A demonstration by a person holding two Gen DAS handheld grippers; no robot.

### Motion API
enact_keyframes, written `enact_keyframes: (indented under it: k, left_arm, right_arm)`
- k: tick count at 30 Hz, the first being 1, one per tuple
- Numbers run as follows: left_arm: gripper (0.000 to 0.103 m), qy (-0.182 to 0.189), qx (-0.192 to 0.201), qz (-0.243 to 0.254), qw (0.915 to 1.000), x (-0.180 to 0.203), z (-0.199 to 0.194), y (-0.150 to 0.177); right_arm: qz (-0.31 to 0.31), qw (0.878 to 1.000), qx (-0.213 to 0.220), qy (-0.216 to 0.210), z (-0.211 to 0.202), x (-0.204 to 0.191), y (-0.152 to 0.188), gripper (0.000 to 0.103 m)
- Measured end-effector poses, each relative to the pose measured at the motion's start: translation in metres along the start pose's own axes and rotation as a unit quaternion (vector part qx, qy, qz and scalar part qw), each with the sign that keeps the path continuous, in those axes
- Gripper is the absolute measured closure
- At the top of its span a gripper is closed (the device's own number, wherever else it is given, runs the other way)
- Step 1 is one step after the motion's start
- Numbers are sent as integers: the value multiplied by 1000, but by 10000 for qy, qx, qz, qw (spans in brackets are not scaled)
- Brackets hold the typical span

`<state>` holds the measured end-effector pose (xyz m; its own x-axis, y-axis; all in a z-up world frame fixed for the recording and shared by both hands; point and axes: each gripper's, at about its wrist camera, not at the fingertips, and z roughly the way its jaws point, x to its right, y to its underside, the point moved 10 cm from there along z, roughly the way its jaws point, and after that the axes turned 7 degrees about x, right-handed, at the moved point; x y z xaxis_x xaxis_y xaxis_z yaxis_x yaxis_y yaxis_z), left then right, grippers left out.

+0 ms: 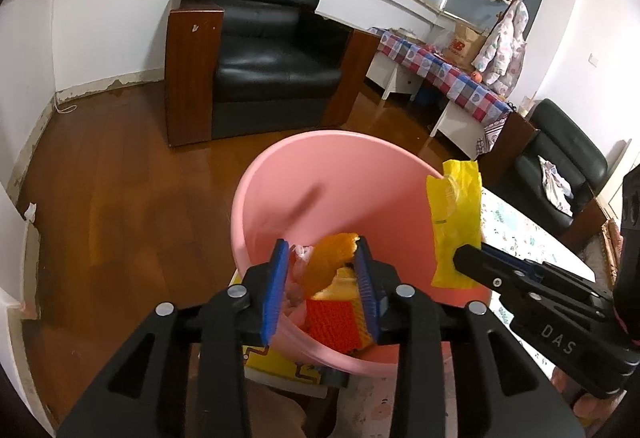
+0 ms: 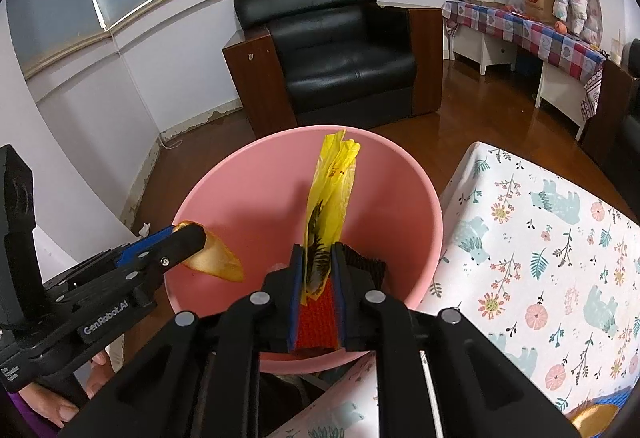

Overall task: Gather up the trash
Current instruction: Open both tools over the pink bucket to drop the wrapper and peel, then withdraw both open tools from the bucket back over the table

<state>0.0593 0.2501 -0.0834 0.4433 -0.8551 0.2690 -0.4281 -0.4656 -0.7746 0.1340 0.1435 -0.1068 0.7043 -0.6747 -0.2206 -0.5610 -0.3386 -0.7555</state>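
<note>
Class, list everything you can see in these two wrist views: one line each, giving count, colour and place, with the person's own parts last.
bin: 1, pink, centre, beside the table.
orange peel: 1, orange, over the bin, in the left gripper.
plastic wrapper: 1, yellow, over the bin, in the right gripper.
armchair: 1, black with brown sides, by the far wall.
table: 1, floral cloth, right of the bin.
side table: 1, checked cloth, far right.
child's jacket: 1, pale patterned, hanging above the side table.
floor: brown wood.
left gripper: 1, black, blue fingers.
right gripper: 1, black, blue fingers.
</note>
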Motion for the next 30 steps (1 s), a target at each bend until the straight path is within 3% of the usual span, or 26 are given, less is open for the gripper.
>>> enact_keyframes:
  k: [8, 19, 30]
  left_arm:
    - [68, 29, 62, 63, 10000, 4, -4, -2]
    - [68, 32, 97, 182, 9998, 12, -9, -3]
    - [68, 176, 144, 411, 9989, 40, -19, -3]
  right_arm:
    - [61, 9999, -32, -93, -3, -1, 5, 72]
    - [138, 9999, 91, -25, -20, 7, 12, 71]
    - [542, 9981, 252, 158, -62, 47, 27, 71]
